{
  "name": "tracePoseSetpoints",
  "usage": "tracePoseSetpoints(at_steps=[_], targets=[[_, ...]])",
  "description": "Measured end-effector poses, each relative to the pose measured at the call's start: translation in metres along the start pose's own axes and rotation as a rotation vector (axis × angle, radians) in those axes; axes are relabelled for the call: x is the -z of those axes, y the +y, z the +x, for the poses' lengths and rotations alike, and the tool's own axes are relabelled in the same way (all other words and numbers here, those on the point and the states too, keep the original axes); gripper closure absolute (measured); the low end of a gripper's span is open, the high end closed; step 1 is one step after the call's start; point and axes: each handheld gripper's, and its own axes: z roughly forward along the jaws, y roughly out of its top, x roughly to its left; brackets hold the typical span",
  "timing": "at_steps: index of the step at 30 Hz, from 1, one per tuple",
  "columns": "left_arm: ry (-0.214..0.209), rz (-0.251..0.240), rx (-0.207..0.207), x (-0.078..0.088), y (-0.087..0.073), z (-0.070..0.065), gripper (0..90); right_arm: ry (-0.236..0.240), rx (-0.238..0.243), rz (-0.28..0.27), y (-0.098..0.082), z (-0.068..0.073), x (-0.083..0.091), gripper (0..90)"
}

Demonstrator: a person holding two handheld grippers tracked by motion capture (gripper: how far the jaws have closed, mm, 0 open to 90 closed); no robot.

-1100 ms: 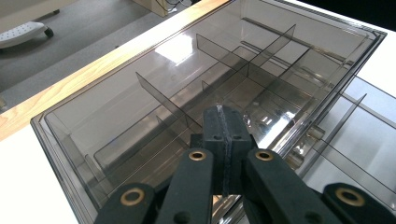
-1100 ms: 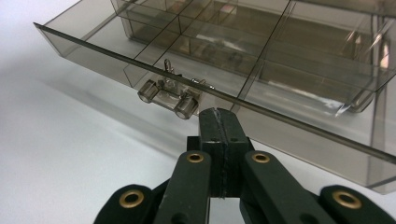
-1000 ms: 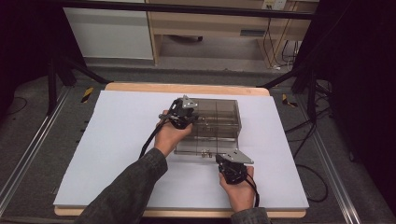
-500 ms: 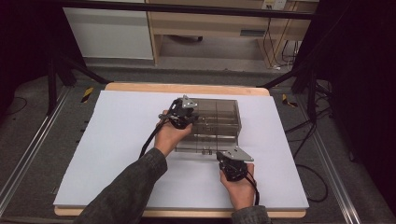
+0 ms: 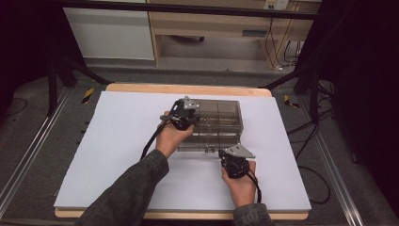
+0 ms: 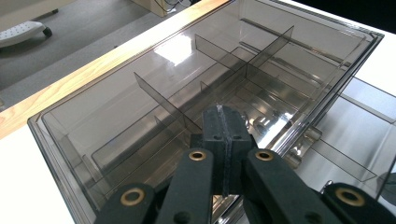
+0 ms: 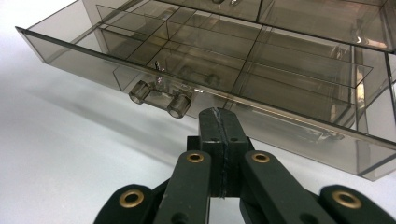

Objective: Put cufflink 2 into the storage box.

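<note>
1. Mid-worktop [image 5: 122, 141] sits the smoky clear organiser box [image 5: 221, 115], its near drawer [image 7: 196, 84] pulled partway out.
2. Left tongs [image 6: 223, 122], clamped shut and empty, rest on the box's top, steadying it.
3. Right tongs [image 7: 218, 122], also shut and holding nothing, hover just near of the drawer handle [image 7: 161, 99].
4. Best play, I'd say: nudge squarely, keep the top pinned.
</note>
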Motion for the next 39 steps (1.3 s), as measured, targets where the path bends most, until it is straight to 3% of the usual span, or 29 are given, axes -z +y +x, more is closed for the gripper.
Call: tracePoseSetpoints(at_steps=[7, 21, 39], targets=[[-0.002, -0.003, -0.001, -0.001, 0.0, -0.002, 90.0, 0.001, -0.026, 0.008, 0.003, -0.002, -0.004, 90.0], [-0.001, -0.003, -0.01, -0.001, 0.001, -0.004, 90.0, -0.017, -0.009, 0.005, 0.008, -0.006, -0.013, 90.0], [-0.004, -0.003, -0.006, -0.001, 0.001, -0.004, 90.0, -0.013, -0.036, 0.001, 0.015, -0.011, -0.024, 90.0]])
